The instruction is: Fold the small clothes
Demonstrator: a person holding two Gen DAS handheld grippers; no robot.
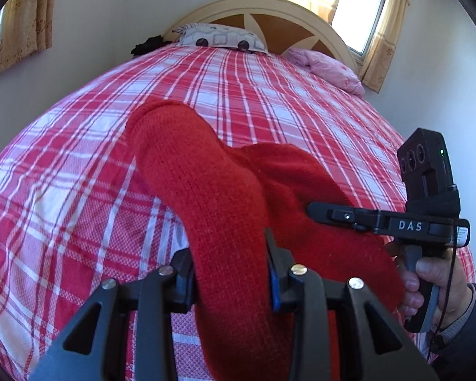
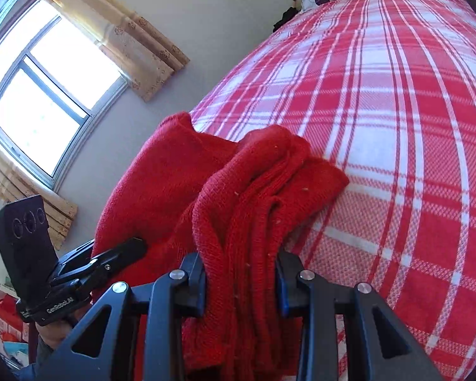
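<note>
While pillows (image 1: 220, 36) lie far off, both tools clamp the red knit garment (image 1: 212, 190).

The garment (image 1: 212, 190) hung over the near end of the bed (image 1: 269, 101), between the left gripper (image 1: 231, 273) and right gripper (image 2: 241, 282), both clamped on it. Two pillows (image 1: 219, 36) lay at the far end, before the headboard (image 1: 263, 9).
</note>
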